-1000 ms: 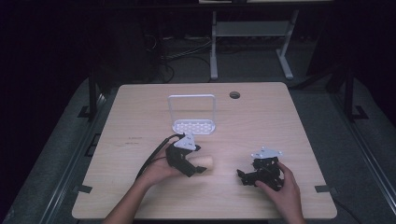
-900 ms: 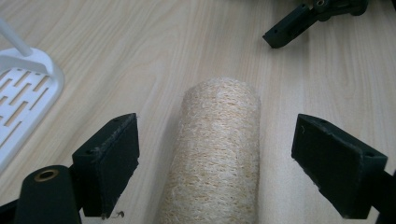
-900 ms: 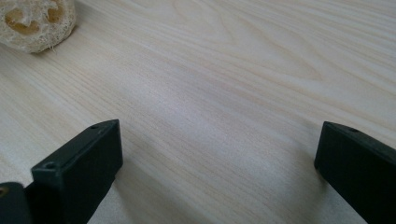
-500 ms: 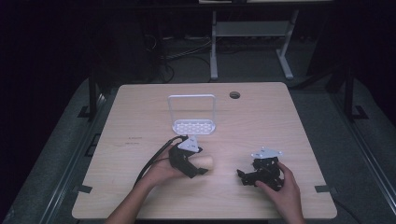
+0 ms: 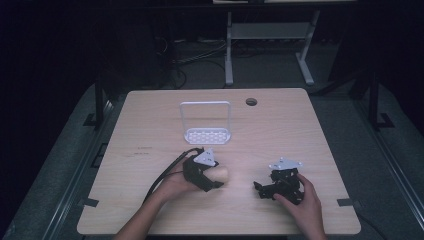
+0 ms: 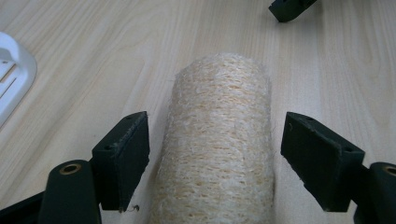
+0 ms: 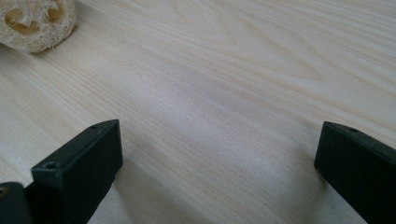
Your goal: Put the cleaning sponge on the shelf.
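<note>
Both tongs sit low over the wooden table [image 5: 150, 130]. On the person's left, the left gripper [image 5: 212, 182] is spread wide, with one black jaw on each side of a loofah roll [image 6: 219, 140]. In the left gripper view, there is a small gap between each jaw and the roll, so the jaws are not pinching it. The roll is pale, rough and stringy, and it lies flat on the table, pointing toward 12 o'clock in that view. From the high view, the roll's end pokes out at 3 o'clock from the left gripper, near the middle of the table's front half.

On the other side, the right gripper [image 5: 265, 190] rests at about 5 o'clock on the table, held by the right hand [image 5: 300, 205]. Its jaws are spread wide too, with just bare wood between them. In the right gripper view, the round end of the loofah roll sits up at 10 o'clock, well apart from the jaws.

A white rack [image 5: 207, 122] with a tall loop handle stands at 12 o'clock from the left gripper, near the middle of the table. A small round hole [image 5: 251, 101] is in the table near the far edge.
</note>
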